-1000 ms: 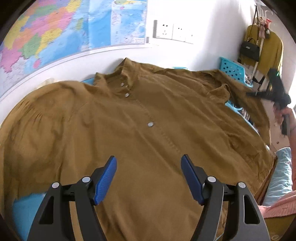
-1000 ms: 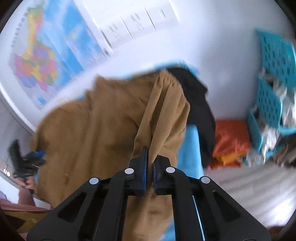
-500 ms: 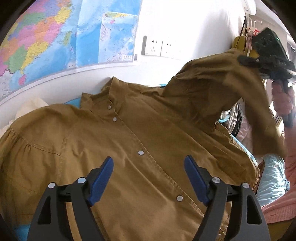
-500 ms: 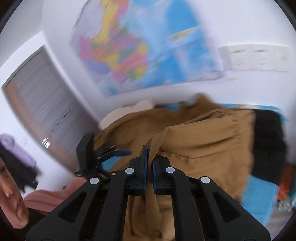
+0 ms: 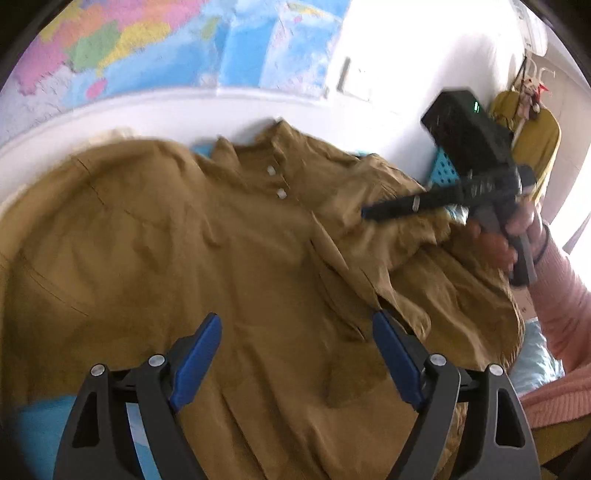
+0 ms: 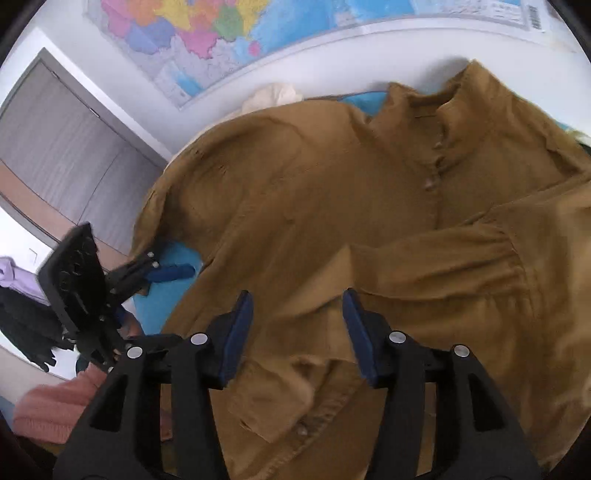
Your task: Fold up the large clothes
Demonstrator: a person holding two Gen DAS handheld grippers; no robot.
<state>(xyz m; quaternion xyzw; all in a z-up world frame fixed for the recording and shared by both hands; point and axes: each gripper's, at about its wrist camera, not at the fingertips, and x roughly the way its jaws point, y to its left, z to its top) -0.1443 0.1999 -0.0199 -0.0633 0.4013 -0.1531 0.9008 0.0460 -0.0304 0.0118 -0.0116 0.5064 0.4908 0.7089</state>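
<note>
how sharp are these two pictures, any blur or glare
Left wrist view: motion blur smears the map and brown shirt; window glare whitens the right edge. Right wrist view: sharper, though the shirt's near folds are soft; both are fisheye-bent.

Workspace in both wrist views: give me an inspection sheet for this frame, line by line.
Surface: blue bedding, mostly covered by the garment.
Job's things: brown shirt spread front up, buttoned; one sleeve folded across the body.
Clutter: cream cloth near the collar, by the wall.
Grippers: left gripper opening, over the shirt, nothing between its jaws; right gripper opening over the sleeve cuff, pads off the cloth.
Cables: nothing seen.
Surroundings: wall map; blue basket; yellow garment hanging; grey door; pink sleeve of the person.
</note>
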